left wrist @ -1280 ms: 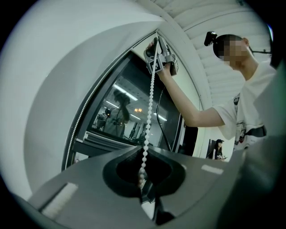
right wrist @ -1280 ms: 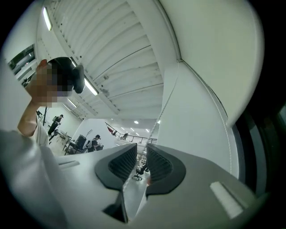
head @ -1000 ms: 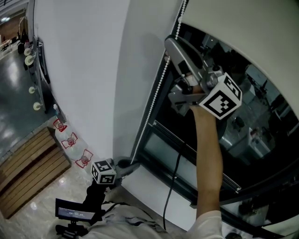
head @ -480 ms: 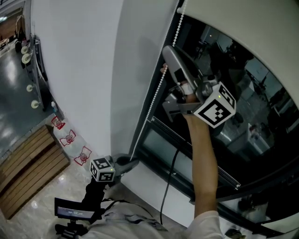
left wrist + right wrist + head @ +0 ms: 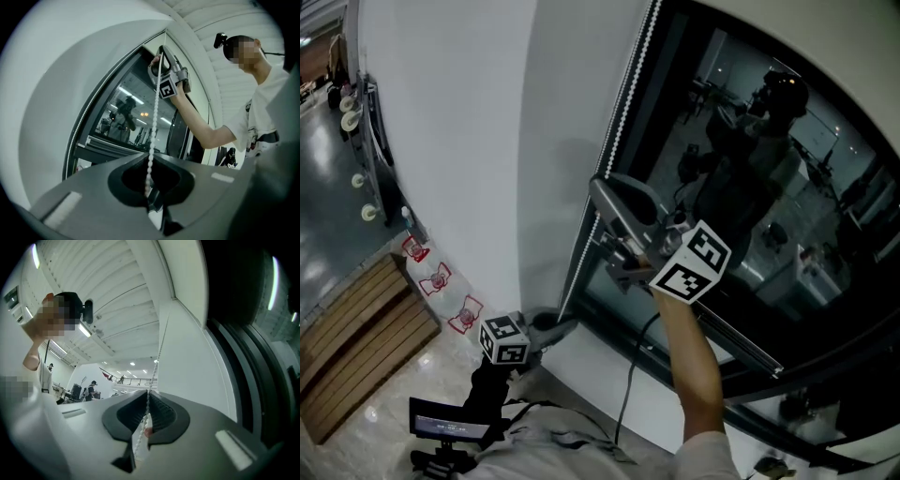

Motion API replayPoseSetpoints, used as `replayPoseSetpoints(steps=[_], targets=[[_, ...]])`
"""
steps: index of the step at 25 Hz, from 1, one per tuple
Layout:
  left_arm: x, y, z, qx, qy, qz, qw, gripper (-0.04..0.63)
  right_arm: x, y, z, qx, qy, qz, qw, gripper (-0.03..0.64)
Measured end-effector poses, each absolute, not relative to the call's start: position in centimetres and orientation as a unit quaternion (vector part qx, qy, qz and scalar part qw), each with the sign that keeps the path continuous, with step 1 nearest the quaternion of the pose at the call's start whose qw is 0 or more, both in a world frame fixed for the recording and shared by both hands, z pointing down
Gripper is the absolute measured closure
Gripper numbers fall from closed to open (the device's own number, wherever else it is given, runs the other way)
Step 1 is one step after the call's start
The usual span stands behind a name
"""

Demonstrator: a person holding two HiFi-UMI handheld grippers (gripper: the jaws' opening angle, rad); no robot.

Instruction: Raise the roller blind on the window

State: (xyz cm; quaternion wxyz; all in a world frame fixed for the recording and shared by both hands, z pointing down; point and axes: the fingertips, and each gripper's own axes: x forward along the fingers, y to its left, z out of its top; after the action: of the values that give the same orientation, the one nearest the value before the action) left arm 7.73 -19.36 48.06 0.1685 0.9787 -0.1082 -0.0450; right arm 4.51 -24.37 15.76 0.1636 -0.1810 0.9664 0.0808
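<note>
In the head view we see the window frame (image 5: 731, 342) around dark glass. The roller blind (image 5: 834, 47) covers only the top part inside the window frame. The bead chain (image 5: 623, 89) hangs along the left side of the window frame, just beside it. The right gripper (image 5: 602, 190) is about halfway up this side of the frame, with its jaws at the chain. The left gripper (image 5: 567, 326) is near the bottom left corner of the frame, also at the chain.

In the left gripper view we look up along the window frame. The jaws of the left gripper (image 5: 150, 190) are closed together on the bead chain (image 5: 153, 122). The chain goes straight up from them to the right gripper (image 5: 158, 58), which is higher, beside the edge of the frame.

In the right gripper view the jaws of the right gripper (image 5: 146, 401) have just been closing. The bead chain (image 5: 157, 355) is between them, pinched at the tips. Above the jaws the chain rises along the white wall (image 5: 187, 357) next to the window frame. Below the tips it passes through the opening between the jaws.
</note>
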Motion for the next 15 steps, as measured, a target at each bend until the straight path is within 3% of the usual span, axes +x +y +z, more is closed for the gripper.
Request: replayPoseSetpoints(steps=[9, 15], targets=[[7.9, -19.0, 48.2, 0.978, -0.103, -0.042, 0.174, 0.597, 3.6, -24.2, 28.8, -0.209, 0.975, 0.024, 0.069, 0.603], [7.8, -18.8, 48.6, 0.978, -0.105, -0.039, 0.177, 0.597, 3.4, -23.4, 35.1, -0.21, 0.976, -0.021, 0.045, 0.604]])
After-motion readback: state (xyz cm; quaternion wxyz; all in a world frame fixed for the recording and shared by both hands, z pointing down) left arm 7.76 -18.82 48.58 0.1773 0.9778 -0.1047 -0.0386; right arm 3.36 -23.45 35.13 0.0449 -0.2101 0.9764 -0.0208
